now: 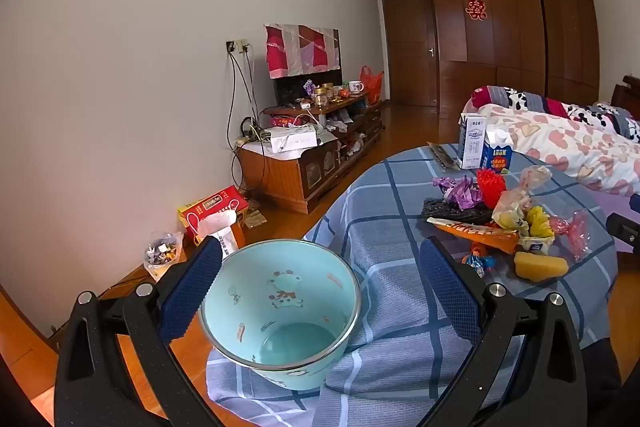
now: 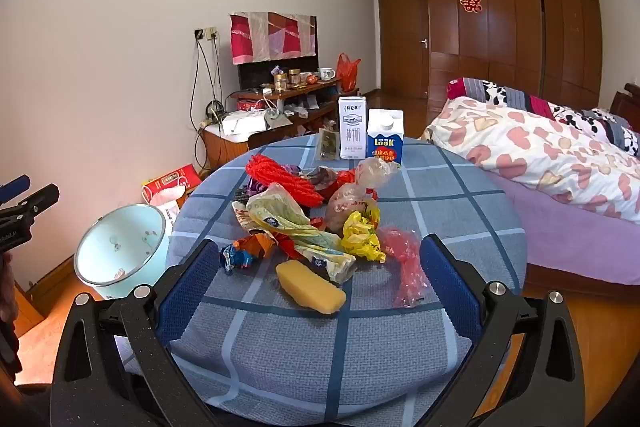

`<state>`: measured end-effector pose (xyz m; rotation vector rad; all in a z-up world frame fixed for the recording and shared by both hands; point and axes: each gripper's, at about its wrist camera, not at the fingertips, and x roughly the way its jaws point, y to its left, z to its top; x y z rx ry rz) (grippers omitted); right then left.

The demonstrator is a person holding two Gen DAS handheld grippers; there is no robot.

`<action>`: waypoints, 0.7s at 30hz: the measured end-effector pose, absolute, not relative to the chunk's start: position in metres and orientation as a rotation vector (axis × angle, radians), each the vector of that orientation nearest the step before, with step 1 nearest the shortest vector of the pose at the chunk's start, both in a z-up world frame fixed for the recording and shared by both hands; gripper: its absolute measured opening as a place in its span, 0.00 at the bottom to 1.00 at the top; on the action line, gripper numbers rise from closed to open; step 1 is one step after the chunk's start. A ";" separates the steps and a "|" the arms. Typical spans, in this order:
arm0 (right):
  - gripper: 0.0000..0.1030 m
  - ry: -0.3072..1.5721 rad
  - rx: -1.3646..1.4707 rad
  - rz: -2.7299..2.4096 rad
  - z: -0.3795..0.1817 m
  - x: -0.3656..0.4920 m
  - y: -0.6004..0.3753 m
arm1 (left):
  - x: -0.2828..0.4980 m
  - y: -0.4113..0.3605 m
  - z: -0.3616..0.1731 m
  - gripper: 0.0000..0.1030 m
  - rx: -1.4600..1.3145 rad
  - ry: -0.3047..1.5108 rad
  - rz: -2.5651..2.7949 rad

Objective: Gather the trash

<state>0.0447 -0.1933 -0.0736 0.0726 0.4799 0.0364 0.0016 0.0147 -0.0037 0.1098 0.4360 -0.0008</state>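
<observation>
Left gripper (image 1: 320,291): jaws spread wide. The light-blue bin (image 1: 280,311) sits between them, its rim close to the left pad (image 1: 192,291); can't tell from this angle whether pad and rim touch. The right pad is well clear of it, so there is no clamp on the bin. The bin is tilted, mouth toward the camera, at the near-left edge of the worktop (image 1: 384,195), against the hanging checked cloth. Nothing visible inside it.

Right gripper (image 2: 320,283): jaws wide open, holding nothing, low over the near side of the worktop (image 2: 460,187). A yellow block (image 2: 310,287) lies on the cloth between the fingers, just ahead of them. A red wrapper (image 2: 404,259) is beside the right pad, and a blue candy wrapper (image 2: 236,257) is beside the left pad.

The trash pile is mid-worktop, past the block: a yellow crumpled wrapper (image 2: 362,235), a pale printed bag (image 2: 296,223), a clear bag (image 2: 372,171), red mesh (image 2: 280,177), plus purple foil (image 1: 460,191) on its left side.

At the far edge, two cartons stand upright, touching: a white carton (image 2: 353,133) on the left and a blue carton (image 2: 385,141) on the right.

In the right wrist view the bin is left of the worktop, near the left gripper.

A bed (image 2: 560,163) is on the right. A red box (image 1: 216,211) is on the floor to the left, by the wall.
</observation>
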 end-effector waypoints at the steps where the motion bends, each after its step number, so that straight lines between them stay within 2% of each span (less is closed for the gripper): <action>1: 0.96 0.478 0.074 0.036 -0.074 0.045 -0.194 | 0.002 0.013 -0.003 0.94 0.109 0.436 0.000; 21: 0.96 0.482 0.079 0.039 -0.075 0.045 -0.194 | 0.003 0.014 -0.004 0.94 0.113 0.438 0.001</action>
